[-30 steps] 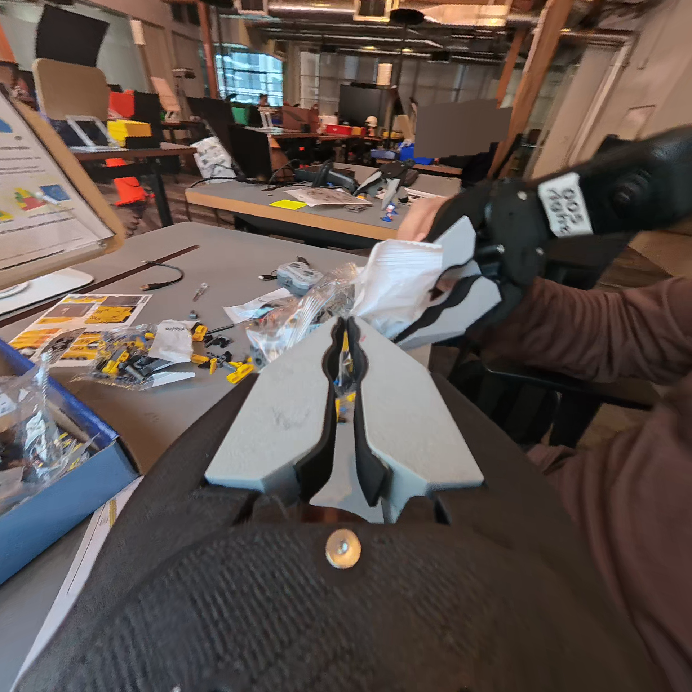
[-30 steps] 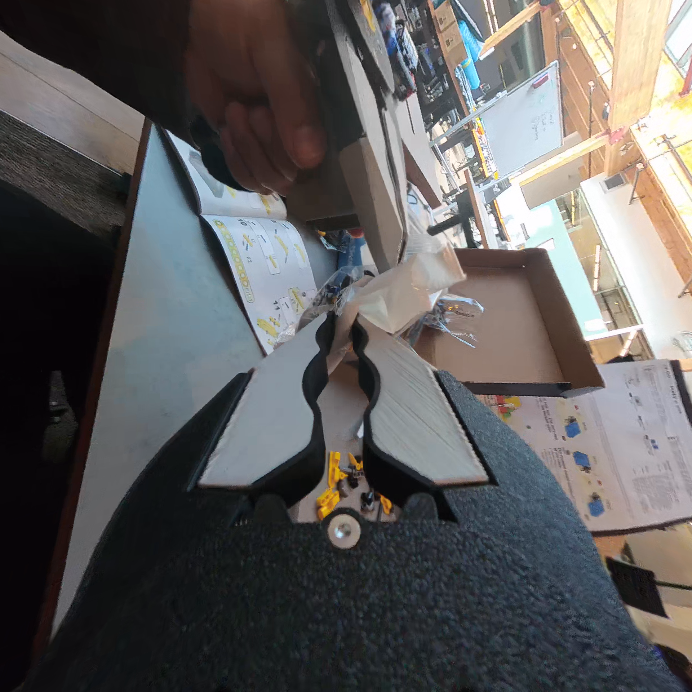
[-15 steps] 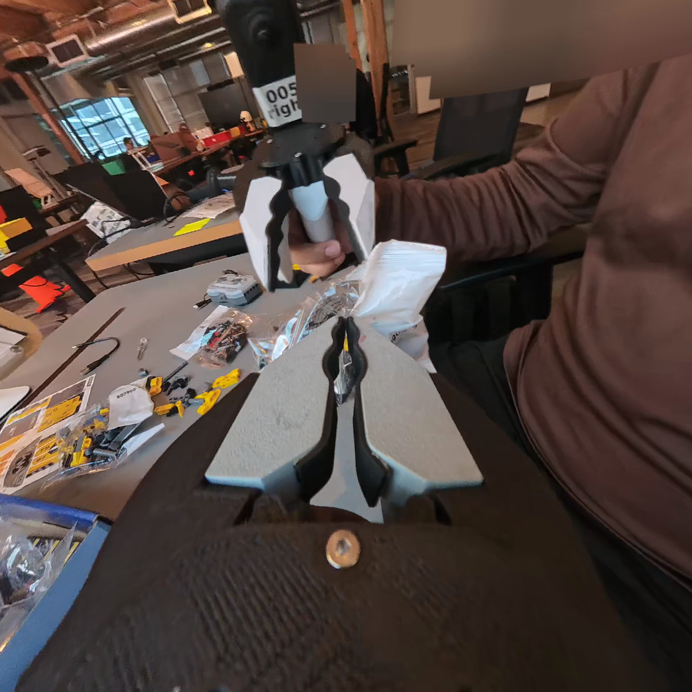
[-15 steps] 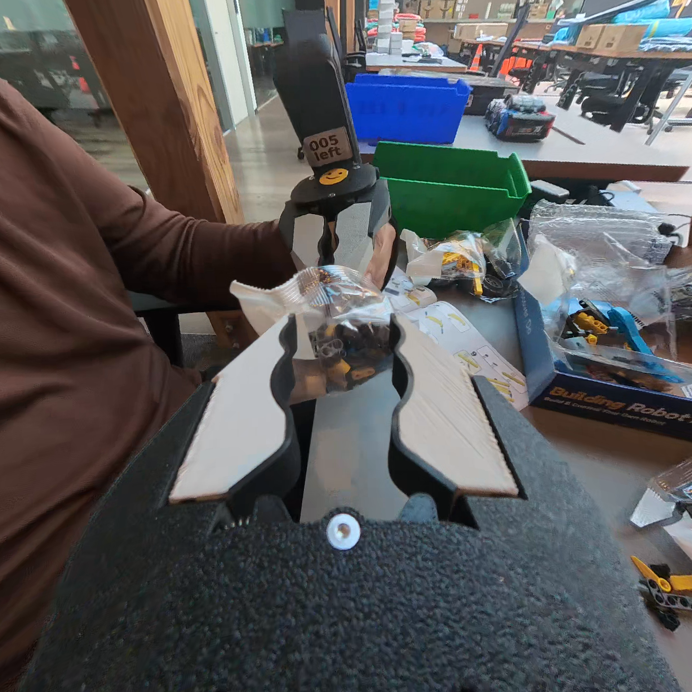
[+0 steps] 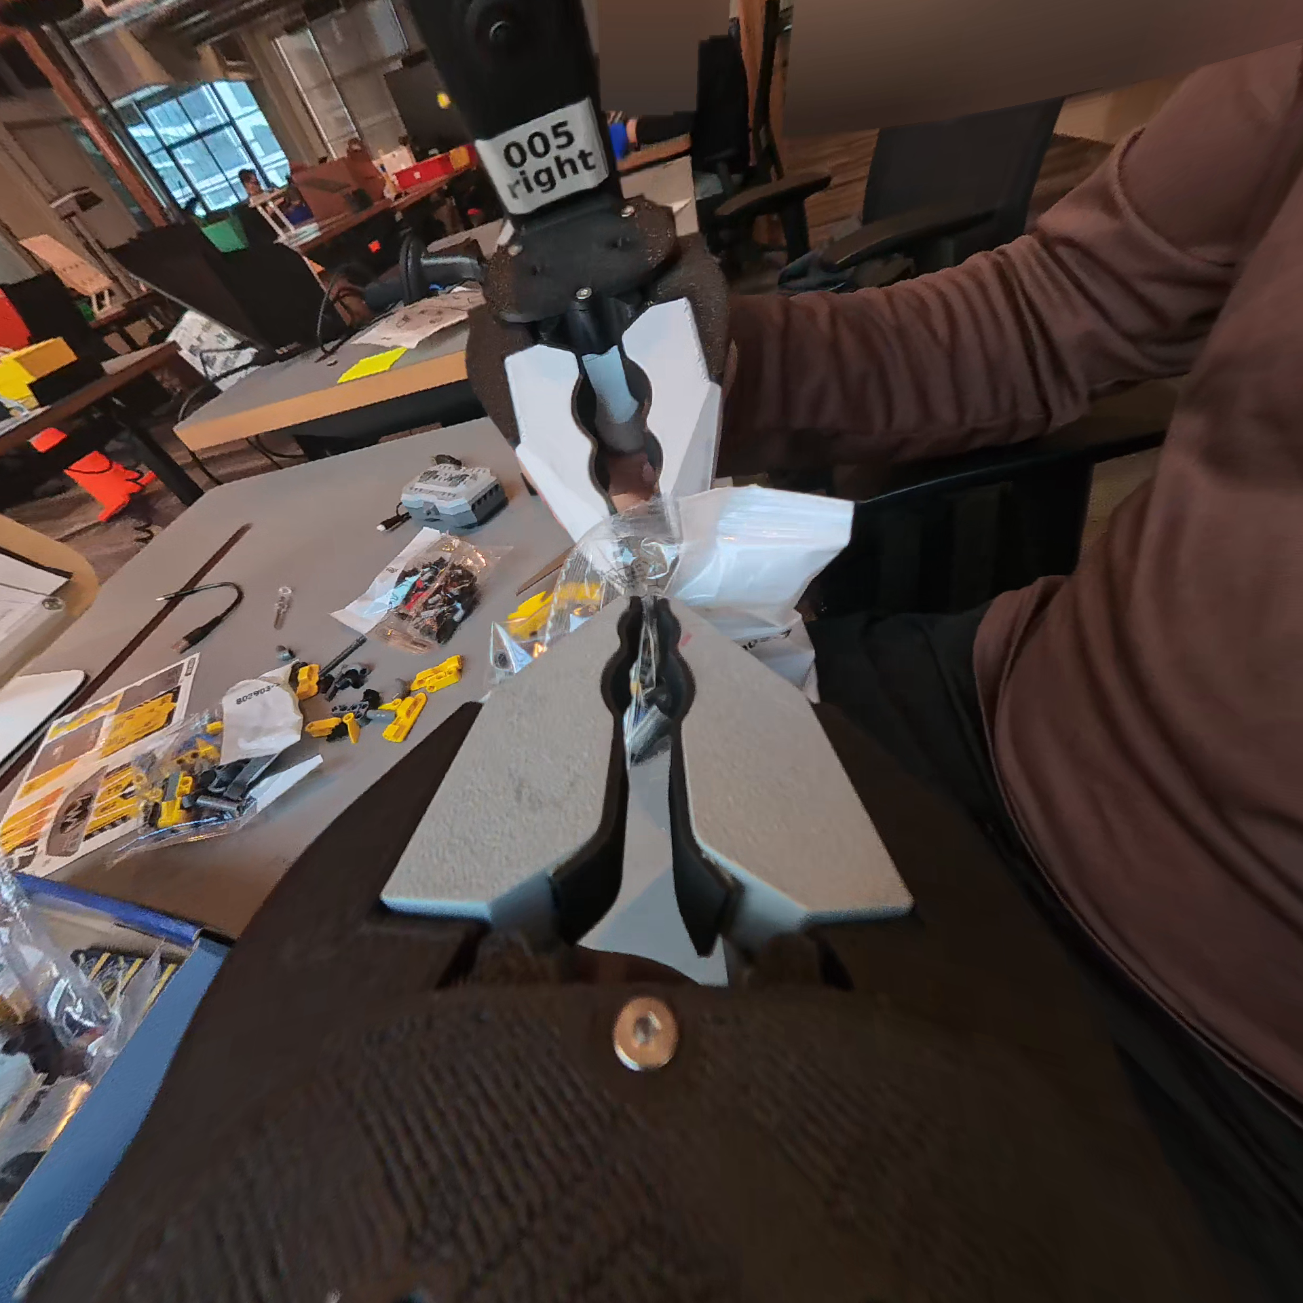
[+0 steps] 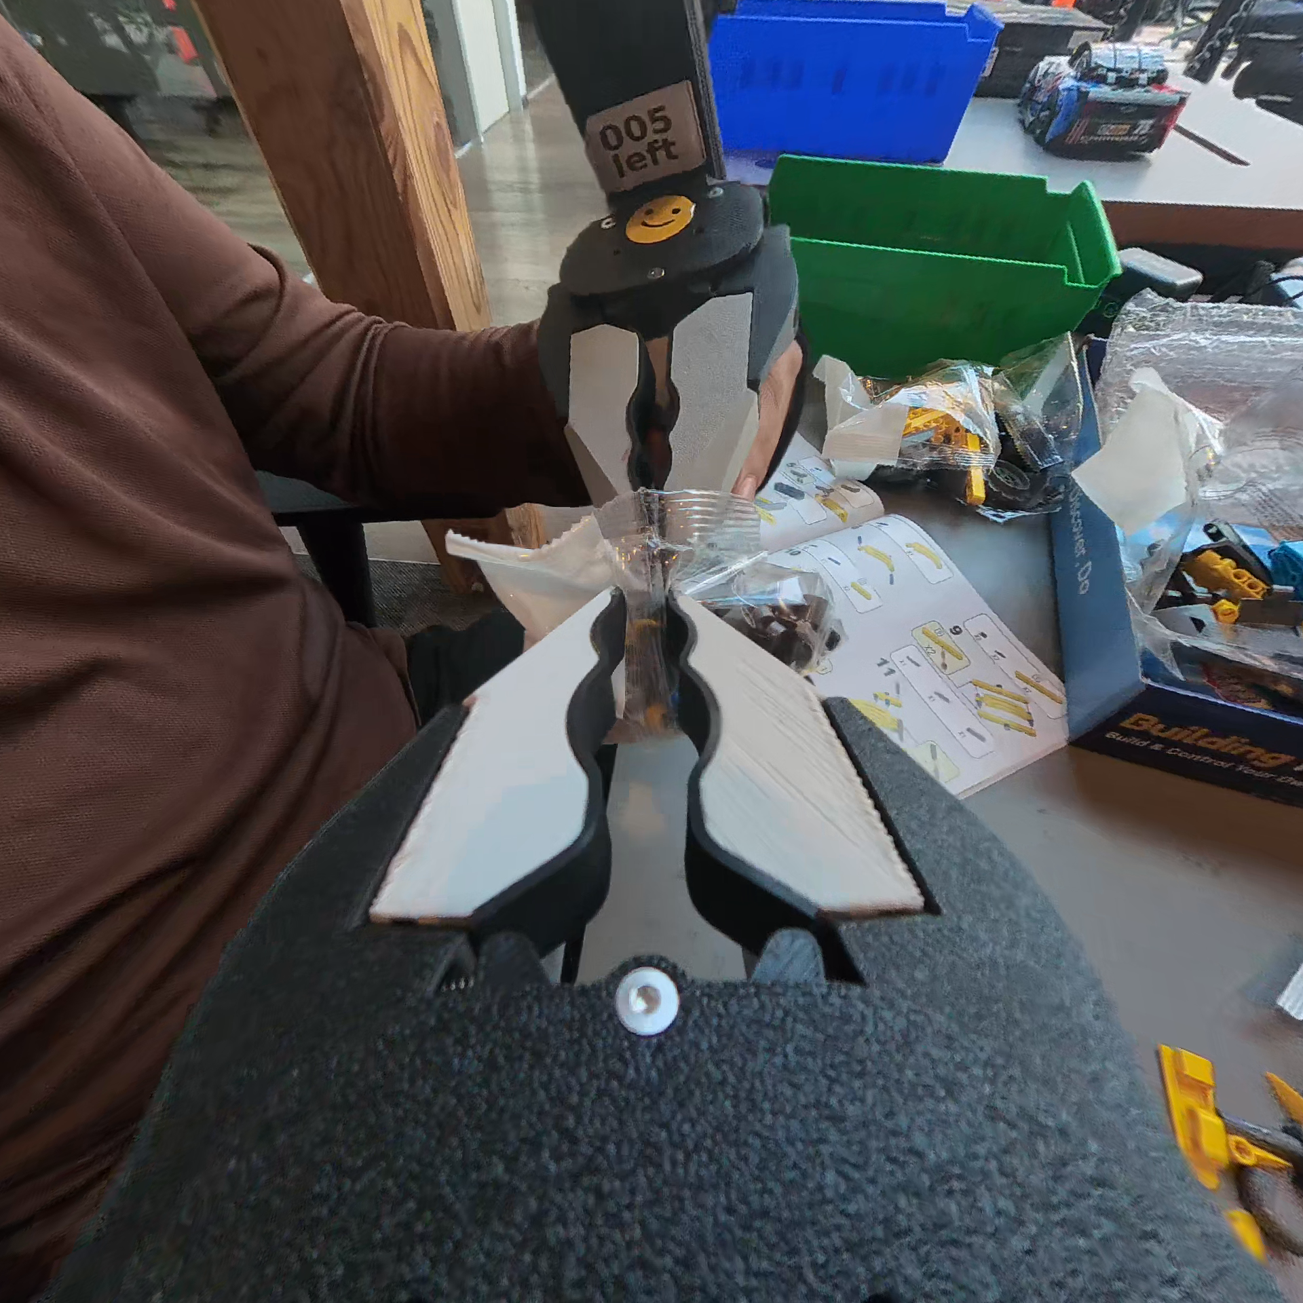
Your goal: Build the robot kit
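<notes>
A clear plastic bag of small black and yellow toy parts with a white paper flap point(image 5: 747, 557) hangs in the air between both grippers. My left gripper point(image 5: 645, 613) is shut on one edge of the bag. My right gripper point(image 6: 645, 599) is shut on the opposite edge of the same bag point(image 6: 677, 536). The two grippers face each other tip to tip, a short stretch of crinkled plastic between them. The right gripper shows opposite in the left wrist view point(image 5: 627, 504); the left gripper shows opposite in the right wrist view point(image 6: 652, 486). Both are held by a person in brown sleeves point(image 5: 987, 338).
On the grey table point(image 5: 317, 522) lie loose yellow and black parts point(image 5: 381, 698), other parts bags point(image 5: 430, 592), a grey battery box point(image 5: 455, 490), instruction sheets point(image 6: 916, 634), a blue box of bagged parts point(image 6: 1100, 620) and a green bin point(image 6: 938, 275). A wooden post point(image 6: 352, 162) stands behind. My left and right fingertips are right by each other.
The right gripper was shut on the bag, opened and swung round to face the left gripper, and has now shut on the bag's edge again. The left gripper kept its hold throughout.
</notes>
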`<action>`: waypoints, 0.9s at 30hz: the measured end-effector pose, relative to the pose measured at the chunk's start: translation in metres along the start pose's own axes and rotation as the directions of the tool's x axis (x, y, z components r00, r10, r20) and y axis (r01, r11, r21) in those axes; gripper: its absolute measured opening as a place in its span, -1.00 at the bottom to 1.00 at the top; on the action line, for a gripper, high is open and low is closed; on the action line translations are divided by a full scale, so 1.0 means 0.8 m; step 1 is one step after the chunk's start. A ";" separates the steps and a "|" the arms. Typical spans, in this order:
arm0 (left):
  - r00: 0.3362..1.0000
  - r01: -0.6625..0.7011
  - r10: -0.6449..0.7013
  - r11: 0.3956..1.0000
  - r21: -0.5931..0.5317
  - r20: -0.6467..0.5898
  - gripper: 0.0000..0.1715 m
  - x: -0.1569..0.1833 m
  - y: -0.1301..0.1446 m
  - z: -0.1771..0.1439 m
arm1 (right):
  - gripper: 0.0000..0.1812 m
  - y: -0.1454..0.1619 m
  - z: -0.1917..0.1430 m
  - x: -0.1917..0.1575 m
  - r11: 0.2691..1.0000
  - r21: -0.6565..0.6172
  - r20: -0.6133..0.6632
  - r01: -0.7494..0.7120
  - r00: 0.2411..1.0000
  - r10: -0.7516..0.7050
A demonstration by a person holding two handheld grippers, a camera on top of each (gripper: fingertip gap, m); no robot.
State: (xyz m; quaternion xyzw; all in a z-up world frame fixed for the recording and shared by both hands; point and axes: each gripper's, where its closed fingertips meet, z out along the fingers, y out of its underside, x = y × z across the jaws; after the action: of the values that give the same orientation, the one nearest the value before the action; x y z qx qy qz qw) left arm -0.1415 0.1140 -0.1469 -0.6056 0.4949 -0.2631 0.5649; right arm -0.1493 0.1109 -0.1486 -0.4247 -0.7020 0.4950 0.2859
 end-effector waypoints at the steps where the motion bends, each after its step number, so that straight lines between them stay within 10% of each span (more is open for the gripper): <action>1: 1.000 0.001 -0.001 1.000 -0.010 0.004 -0.99 0.001 -0.001 0.001 | -0.88 0.000 -0.002 -0.001 1.000 0.007 0.014 -0.015 1.000 0.015; 10: 0.986 0.166 -0.166 0.985 0.057 0.000 -0.91 -0.012 -0.019 -0.004 | -0.86 0.000 -0.012 -0.008 1.000 0.010 0.034 0.027 0.999 -0.027; 27: 0.940 0.337 -0.341 0.929 -0.154 0.000 -0.70 -0.006 0.015 0.000 | -0.86 0.015 -0.013 0.007 0.984 -0.090 -0.077 0.151 0.984 -0.158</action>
State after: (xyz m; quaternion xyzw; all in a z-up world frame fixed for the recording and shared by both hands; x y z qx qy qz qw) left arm -0.1466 0.1196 -0.1574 -0.7195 0.4092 -0.3262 0.4566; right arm -0.1396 0.1223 -0.1560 -0.4010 -0.7402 0.4233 0.3348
